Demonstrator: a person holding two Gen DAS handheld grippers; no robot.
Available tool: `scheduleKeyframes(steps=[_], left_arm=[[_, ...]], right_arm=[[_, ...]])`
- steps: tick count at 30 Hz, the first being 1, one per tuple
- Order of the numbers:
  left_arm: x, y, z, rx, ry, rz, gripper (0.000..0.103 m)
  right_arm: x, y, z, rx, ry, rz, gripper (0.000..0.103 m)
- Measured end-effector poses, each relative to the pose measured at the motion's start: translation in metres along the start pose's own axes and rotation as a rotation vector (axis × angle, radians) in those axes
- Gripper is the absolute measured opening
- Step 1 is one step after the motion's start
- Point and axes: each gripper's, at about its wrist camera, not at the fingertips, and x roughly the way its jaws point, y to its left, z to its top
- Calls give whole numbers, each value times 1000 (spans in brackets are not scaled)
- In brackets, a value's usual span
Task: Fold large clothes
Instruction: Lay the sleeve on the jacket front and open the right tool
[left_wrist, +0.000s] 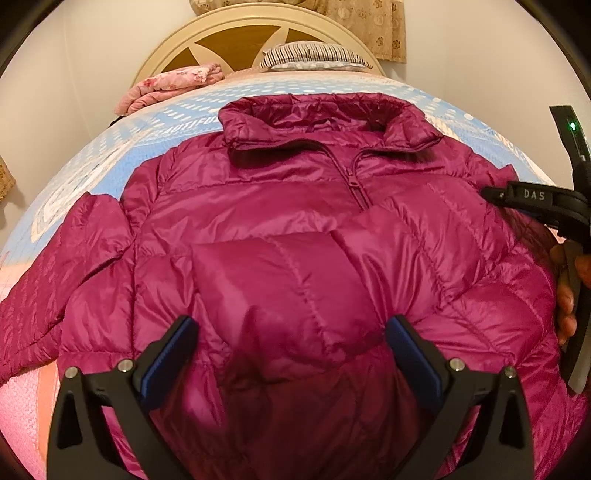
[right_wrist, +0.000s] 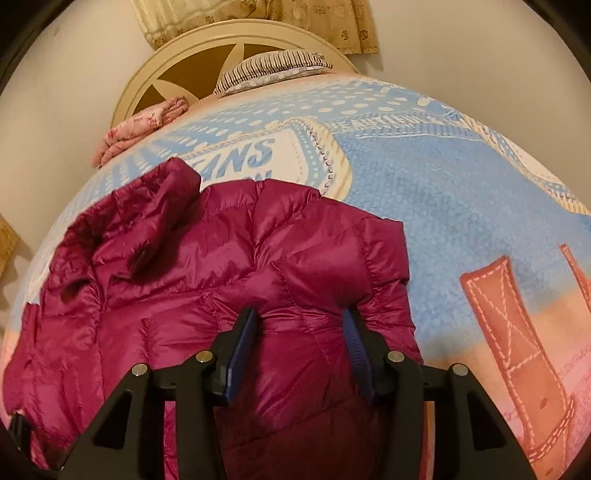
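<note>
A magenta puffer jacket (left_wrist: 295, 229) lies front up on the bed, collar toward the headboard, zip closed. Its right sleeve is folded across the chest. Its left sleeve (left_wrist: 66, 266) lies spread out at the left. My left gripper (left_wrist: 291, 332) is open, with its blue pads either side of the folded sleeve's end, over the lower front. My right gripper (right_wrist: 301, 325) stands partly open around a fold of the jacket (right_wrist: 229, 280) at its right edge. The right gripper also shows in the left wrist view (left_wrist: 491, 194), at the jacket's right shoulder.
The bed has a blue, white and pink printed blanket (right_wrist: 443, 177). A striped pillow (left_wrist: 314, 53) and a folded pink floral quilt (left_wrist: 170, 86) lie by the cream headboard (left_wrist: 258, 26). A curtain (right_wrist: 314, 26) hangs behind.
</note>
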Motion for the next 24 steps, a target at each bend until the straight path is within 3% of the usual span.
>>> scheduleKeyframes(steps=[5,9,12,17,20,24], left_arm=[[0,0,0,-2,0,-2,103],[1,2,1,-12,3,-13,103],[1,3,1,-14,3,-15,103],[1,4,1,-17,4,-19,103],[1,4,1,-17,4,-20,103],[1,4,0,-18,5,-22,103]], right_arm=[[3,-4,1,5,6,12,50],[-6,14,5,-72,33,-71,50],[-41,23,3,-23,1,-15,51],[-82,62,-28,-139,-47,30,55],[-84,69,-43,-153,-61,30,55],[-68,65,-56,-120,-11,48,56]])
